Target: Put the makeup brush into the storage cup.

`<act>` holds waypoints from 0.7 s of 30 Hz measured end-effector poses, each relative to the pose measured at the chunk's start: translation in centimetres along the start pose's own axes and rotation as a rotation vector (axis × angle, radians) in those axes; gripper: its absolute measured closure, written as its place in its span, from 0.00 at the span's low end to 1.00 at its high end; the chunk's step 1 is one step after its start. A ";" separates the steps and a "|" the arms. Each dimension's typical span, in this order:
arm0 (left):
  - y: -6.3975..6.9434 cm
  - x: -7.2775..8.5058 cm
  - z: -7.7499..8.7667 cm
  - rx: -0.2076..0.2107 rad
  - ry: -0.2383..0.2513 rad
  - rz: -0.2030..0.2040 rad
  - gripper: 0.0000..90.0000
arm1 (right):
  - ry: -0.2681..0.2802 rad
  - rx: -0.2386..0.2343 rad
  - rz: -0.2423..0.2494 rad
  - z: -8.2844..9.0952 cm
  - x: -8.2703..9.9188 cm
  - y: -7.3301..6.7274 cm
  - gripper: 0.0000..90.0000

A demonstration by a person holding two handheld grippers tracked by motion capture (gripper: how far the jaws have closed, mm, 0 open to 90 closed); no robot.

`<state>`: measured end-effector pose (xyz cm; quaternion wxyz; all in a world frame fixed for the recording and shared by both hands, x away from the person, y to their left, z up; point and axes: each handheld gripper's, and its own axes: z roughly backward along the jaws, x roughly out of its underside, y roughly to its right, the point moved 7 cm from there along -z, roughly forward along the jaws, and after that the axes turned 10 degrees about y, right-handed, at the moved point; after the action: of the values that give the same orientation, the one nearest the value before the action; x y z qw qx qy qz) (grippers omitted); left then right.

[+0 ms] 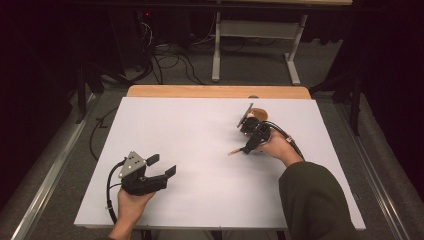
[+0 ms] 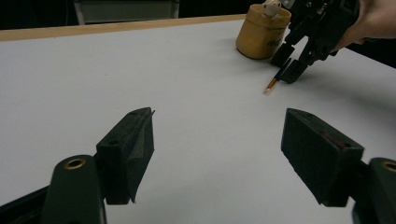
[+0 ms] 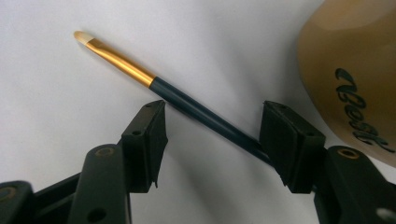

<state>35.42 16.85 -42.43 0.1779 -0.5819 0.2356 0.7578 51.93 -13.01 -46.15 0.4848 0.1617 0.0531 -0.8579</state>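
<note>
While the right gripper [image 3: 212,140] straddles the paintbrush [image 3: 187,100] with jaws apart, bristles point toward ten o'clock — a yellow jar [image 3: 350,79] sits at two o'clock. Nearer the person, the left gripper [image 2: 217,156] hangs unclenched, holding nothing.

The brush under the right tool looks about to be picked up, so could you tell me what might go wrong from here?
1. The brush lies slantwise across the right tool, whose open jaws straddle the handle; closing now could twist or flick it rather than clamp it squarely.
2. The yellow jar stands close beside that tool, so a sideways adjustment might bump it.
3. The brush lies flat on the white table, so the jaws may scrape the surface and slide over the thin handle.
</note>
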 end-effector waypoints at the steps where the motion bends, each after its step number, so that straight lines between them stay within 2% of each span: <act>1: 0.0 0.0 0.0 0.000 0.000 0.001 0.29 | 0.000 -0.001 0.000 0.0 0.0 0.0 0.49; 10: 0.0 0.0 0.0 -0.001 0.001 -0.001 0.29 | -0.002 -0.004 -0.002 0.1 0.0 -0.3 0.56; 13: 0.0 0.0 0.0 -0.002 0.001 -0.004 0.29 | -0.014 -0.006 -0.002 0.1 0.0 -0.7 0.63; 21: 0.1 0.0 0.0 -0.002 0.002 -0.004 0.29 | -0.023 -0.013 -0.002 0.2 0.0 -1.2 0.73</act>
<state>35.37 16.80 -42.39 0.1787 -0.5831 0.2338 0.7572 50.92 -12.41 -46.04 0.4857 0.1486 0.0530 -0.8598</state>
